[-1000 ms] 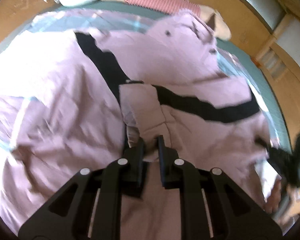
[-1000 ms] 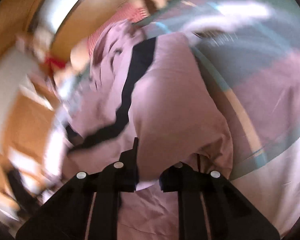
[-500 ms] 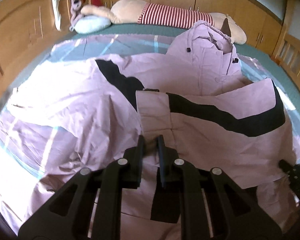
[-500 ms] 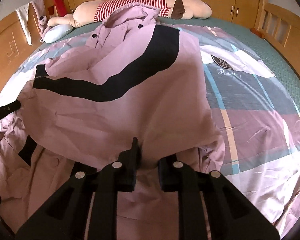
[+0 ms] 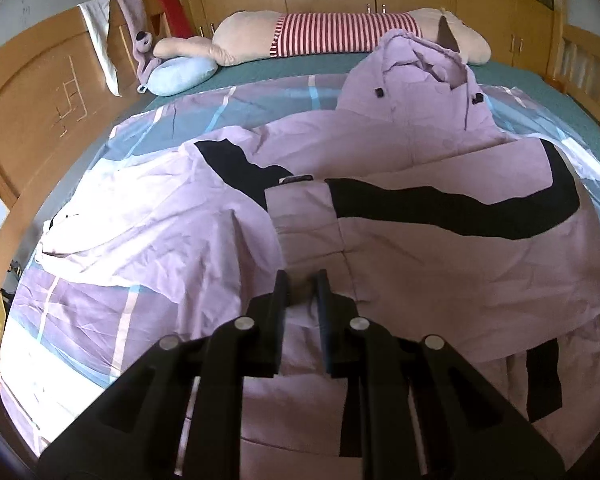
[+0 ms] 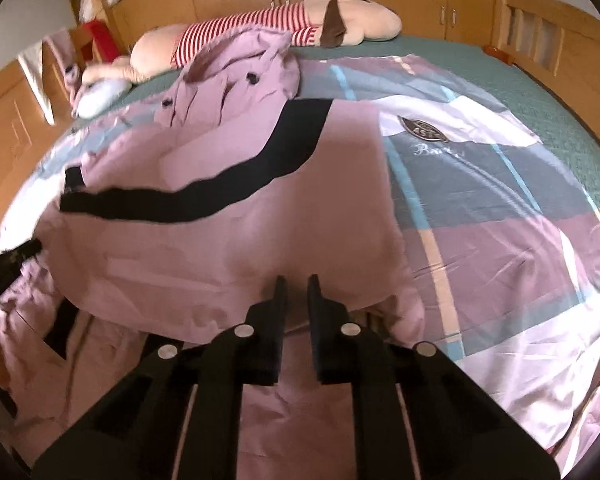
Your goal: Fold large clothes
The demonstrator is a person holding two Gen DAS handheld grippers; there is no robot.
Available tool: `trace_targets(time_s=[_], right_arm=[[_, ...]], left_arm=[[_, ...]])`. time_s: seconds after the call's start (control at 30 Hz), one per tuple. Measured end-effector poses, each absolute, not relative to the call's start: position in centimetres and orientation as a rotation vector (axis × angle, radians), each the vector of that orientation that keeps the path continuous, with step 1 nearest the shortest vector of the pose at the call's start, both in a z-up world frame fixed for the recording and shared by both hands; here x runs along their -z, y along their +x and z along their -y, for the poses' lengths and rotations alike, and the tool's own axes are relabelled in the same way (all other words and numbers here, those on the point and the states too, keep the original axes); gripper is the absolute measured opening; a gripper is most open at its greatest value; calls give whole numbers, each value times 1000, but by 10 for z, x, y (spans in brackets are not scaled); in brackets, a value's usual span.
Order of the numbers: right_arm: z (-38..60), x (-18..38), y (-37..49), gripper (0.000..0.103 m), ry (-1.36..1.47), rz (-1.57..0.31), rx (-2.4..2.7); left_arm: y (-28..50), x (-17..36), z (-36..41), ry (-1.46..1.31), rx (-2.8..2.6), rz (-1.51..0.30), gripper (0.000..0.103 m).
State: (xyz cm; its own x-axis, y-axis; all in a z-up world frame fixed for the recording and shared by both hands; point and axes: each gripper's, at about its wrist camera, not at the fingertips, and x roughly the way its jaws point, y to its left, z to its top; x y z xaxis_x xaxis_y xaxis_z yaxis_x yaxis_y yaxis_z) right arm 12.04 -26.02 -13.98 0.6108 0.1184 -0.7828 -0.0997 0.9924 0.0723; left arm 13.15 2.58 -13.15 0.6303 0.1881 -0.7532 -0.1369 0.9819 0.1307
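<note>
A pink coat (image 5: 420, 248) with a black band lies spread on the bed (image 5: 260, 68), hood toward the plush toy (image 5: 340, 32) at the far side. The left gripper (image 5: 301, 280) has its fingers clamped on a fold of the coat's near hem. The right gripper (image 6: 294, 284) has just been closing its fingers, with the coat's (image 6: 220, 248) near edge pinched between them. The checked sheet (image 6: 500, 220) shows beside the coat.
</note>
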Motion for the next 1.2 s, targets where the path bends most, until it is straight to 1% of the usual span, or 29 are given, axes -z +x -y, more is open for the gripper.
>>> trace_targets(time_s=[0.17, 0.2, 0.23, 0.27, 0.33, 0.37, 0.43, 0.47, 0.5, 0.57, 0.63, 0.7, 0.8, 0.87, 0.9, 1.07, 1.1, 1.13, 1.2], right_arm=[[244, 146, 121, 13, -28, -936, -178], [245, 143, 119, 15, -17, -933, -190], [247, 139, 117, 19, -2, -920, -202], [250, 130, 112, 20, 18, -880, -223], [252, 117, 106, 25, 23, -819, -235], [255, 108, 101, 25, 29, -766, -238], [258, 102, 98, 26, 21, -698, -215], [259, 104, 103, 27, -7, -688, -168], [260, 111, 112, 28, -36, -707, -124], [262, 135, 135, 28, -75, -807, -47], [267, 170, 155, 29, -50, -946, -27], [267, 179, 158, 30, -46, -953, -28], [256, 178, 156, 31, -115, -939, -5], [253, 179, 155, 32, -140, -930, 4], [251, 179, 155, 33, -149, -927, 13], [257, 180, 156, 53, -154, -912, 63], [261, 178, 152, 66, -141, -901, 67], [266, 171, 148, 71, -102, -862, 74], [275, 148, 131, 72, -28, -704, 102]], left_arm=[[140, 128, -38, 124, -277, -832, 15], [140, 127, -42, 115, -287, -837, 15], [139, 126, -44, 93, -287, -846, 15], [137, 123, -47, 62, -284, -852, 15], [131, 117, -50, 9, -270, -847, 17], [128, 113, -47, 2, -260, -832, 17], [123, 109, -37, 23, -241, -809, 21], [122, 108, -31, 41, -228, -801, 27], [121, 108, -25, 62, -214, -795, 37], [123, 114, -15, 107, -198, -792, 47], [128, 125, -8, 137, -185, -821, 47], [135, 143, -4, 165, -170, -888, 47], [143, 166, -4, 164, -151, -973, 47], [146, 174, -6, 156, -152, -984, 49], [147, 175, -6, 152, -152, -990, 49], [147, 169, -10, 115, -155, -1018, 49], [146, 167, -12, 102, -155, -1018, 49], [144, 163, -14, 75, -150, -1017, 49], [143, 157, -21, 19, -138, -1012, 51]])
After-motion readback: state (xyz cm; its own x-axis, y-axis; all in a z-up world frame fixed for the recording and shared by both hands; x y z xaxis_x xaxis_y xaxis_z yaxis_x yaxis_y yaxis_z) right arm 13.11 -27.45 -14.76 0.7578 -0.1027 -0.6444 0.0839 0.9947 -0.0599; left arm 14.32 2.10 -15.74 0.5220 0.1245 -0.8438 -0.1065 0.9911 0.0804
